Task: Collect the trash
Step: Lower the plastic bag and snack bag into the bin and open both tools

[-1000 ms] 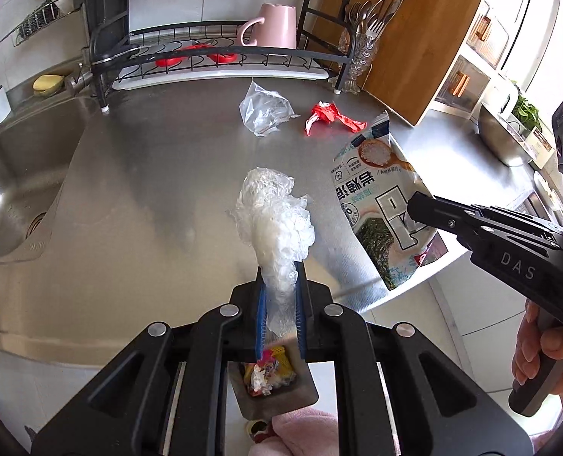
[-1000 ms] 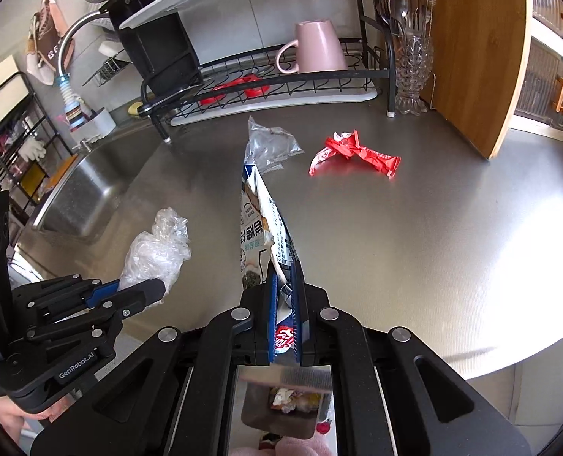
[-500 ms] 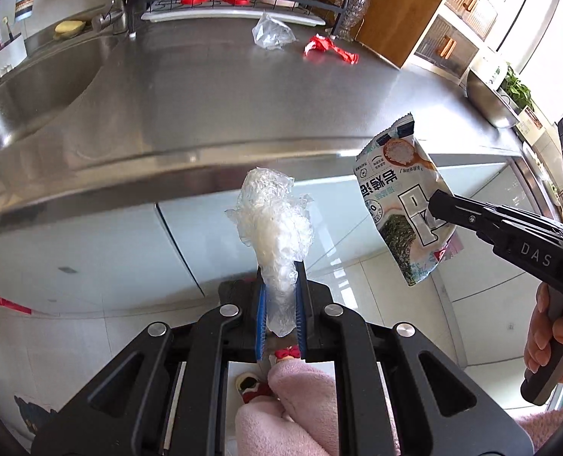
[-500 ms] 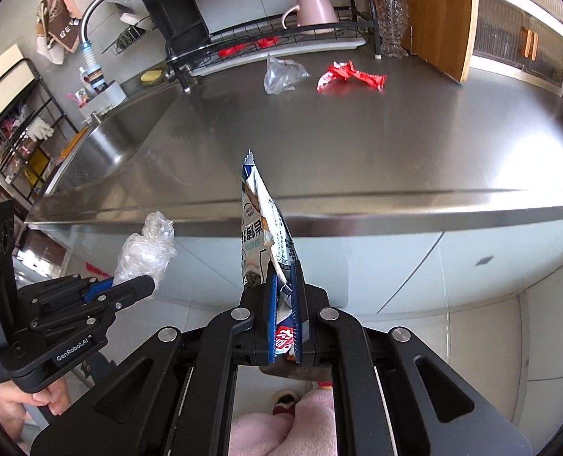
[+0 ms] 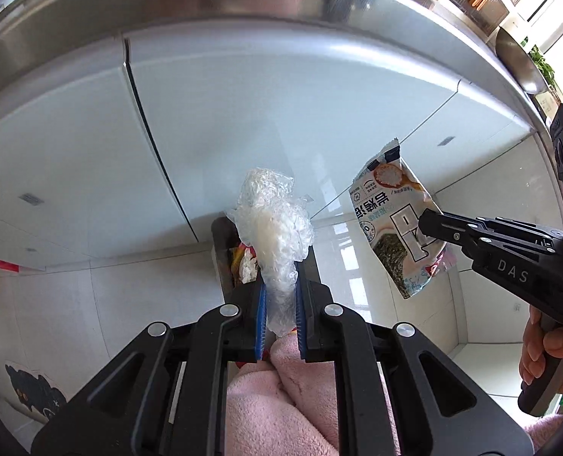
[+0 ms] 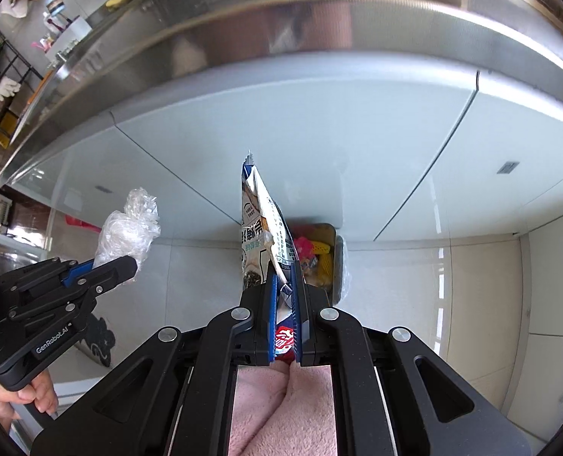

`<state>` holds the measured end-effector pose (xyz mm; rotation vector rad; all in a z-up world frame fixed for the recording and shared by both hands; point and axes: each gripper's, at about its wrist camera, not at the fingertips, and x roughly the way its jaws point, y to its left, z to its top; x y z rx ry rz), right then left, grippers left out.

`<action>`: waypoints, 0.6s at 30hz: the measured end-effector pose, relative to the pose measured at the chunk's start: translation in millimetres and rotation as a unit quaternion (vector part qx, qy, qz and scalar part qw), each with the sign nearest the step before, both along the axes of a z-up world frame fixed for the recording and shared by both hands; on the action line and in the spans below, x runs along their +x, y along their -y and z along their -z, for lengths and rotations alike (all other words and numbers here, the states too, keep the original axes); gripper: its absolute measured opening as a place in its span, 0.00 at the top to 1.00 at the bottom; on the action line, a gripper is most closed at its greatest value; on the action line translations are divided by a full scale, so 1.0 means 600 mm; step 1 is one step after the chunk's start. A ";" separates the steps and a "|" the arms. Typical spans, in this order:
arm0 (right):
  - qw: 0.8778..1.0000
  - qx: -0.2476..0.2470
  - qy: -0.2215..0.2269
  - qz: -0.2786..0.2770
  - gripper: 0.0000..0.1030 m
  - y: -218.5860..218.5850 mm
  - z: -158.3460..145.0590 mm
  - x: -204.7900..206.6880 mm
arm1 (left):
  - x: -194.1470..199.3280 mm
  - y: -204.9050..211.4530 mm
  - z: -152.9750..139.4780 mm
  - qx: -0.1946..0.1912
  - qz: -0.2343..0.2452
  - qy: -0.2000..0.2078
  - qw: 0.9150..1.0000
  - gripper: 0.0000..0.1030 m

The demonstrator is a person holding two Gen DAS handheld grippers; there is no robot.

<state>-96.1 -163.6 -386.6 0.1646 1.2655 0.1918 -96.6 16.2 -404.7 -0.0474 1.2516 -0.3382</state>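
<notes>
Clamping a wad of clear plastic [image 5: 277, 235], the left gripper [image 5: 279, 315] is hanging over the floor, its blue pads pinching the wad's lower end. To its right the right gripper [image 6: 284, 313] is squeezing a snack bag [image 6: 260, 228] (edge-on in its own view). Beyond both, a bin [image 6: 329, 262] holding wrappers is standing against the cabinets [image 5: 205, 114].
</notes>
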 end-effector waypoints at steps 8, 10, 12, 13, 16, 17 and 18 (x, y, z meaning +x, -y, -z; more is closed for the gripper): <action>0.999 0.000 -0.049 0.010 0.92 -0.006 0.126 0.032 | 0.031 0.010 0.122 0.022 -0.001 -0.043 0.999 0.89; 0.998 0.002 -0.058 0.012 0.92 -0.008 0.150 0.038 | 0.039 0.009 0.146 0.023 -0.005 -0.049 0.999 0.89; 0.998 0.008 -0.066 0.015 0.92 -0.012 0.171 0.044 | 0.043 0.011 0.167 0.028 -0.009 -0.055 0.998 0.89; 0.997 0.009 -0.069 0.015 0.92 -0.015 0.182 0.047 | 0.042 0.013 0.178 0.028 -0.012 -0.058 0.998 0.89; 0.997 0.006 -0.074 0.014 0.92 -0.022 0.212 0.057 | 0.052 0.014 0.212 0.021 -0.020 -0.078 0.997 0.89; 0.997 0.005 -0.077 0.017 0.92 -0.024 0.219 0.062 | 0.054 0.016 0.222 0.020 -0.020 -0.084 0.996 0.89; 0.996 0.006 -0.082 0.021 0.92 -0.024 0.228 0.065 | 0.056 0.019 0.230 0.019 -0.019 -0.088 0.996 0.89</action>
